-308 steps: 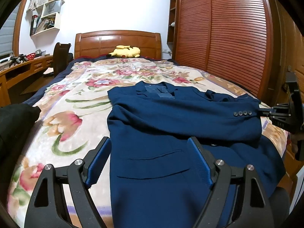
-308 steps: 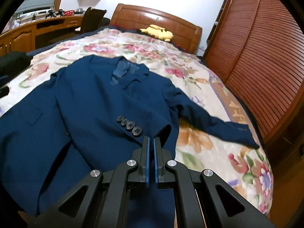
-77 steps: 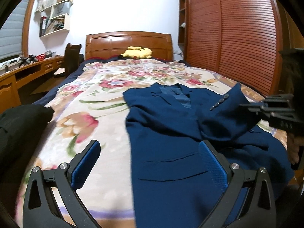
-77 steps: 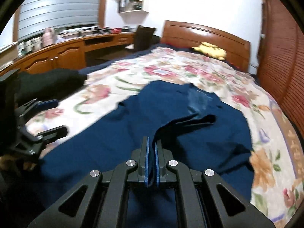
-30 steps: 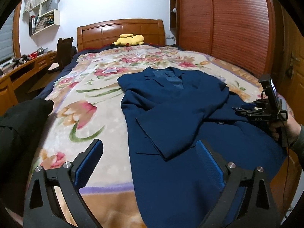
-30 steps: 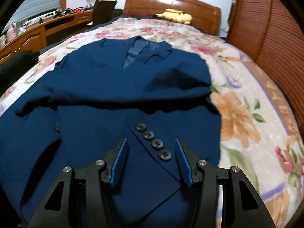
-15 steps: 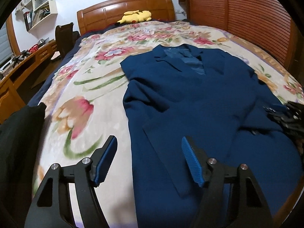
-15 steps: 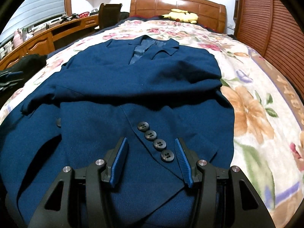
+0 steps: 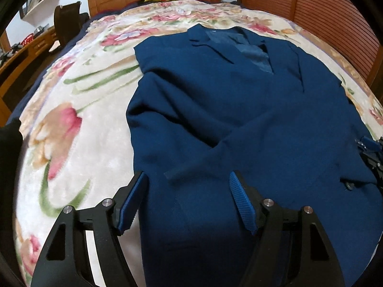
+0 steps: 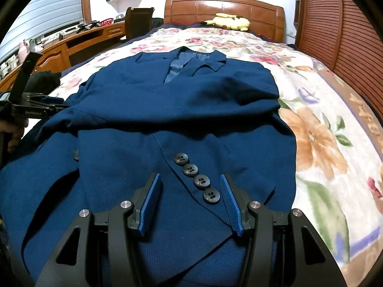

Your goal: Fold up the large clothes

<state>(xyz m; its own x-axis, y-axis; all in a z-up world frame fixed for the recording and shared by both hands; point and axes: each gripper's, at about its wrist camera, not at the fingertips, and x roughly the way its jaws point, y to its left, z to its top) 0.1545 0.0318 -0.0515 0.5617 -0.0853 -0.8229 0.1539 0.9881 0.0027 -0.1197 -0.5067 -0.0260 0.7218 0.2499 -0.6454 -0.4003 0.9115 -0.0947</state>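
Observation:
A navy blue suit jacket (image 9: 239, 95) lies face up on the floral bedspread (image 9: 71, 131), collar toward the headboard, both sleeves folded across its front. My left gripper (image 9: 187, 175) hovers open low over the jacket's near left side; the folded sleeve's end lies between its fingers, and the pads do not press it. My right gripper (image 10: 189, 176) stands open over the other sleeve's cuff (image 10: 182, 186), with its row of several dark buttons between the fingers, untouched. In the right wrist view the left gripper (image 10: 43, 106) shows at the jacket (image 10: 179, 110)'s left edge.
A yellow plush toy (image 10: 229, 21) lies by the wooden headboard (image 10: 222, 4). Slatted wardrobe doors (image 9: 323, 12) run along the right of the bed. A wooden desk (image 10: 79, 40) and a chair (image 10: 138, 19) stand to the left. A black garment (image 9: 9, 148) lies at the bed's left edge.
My left gripper has come forward and down over the jacket's near left side, and its jaws have narrowed. The right gripper has stayed over the buttoned cuff.

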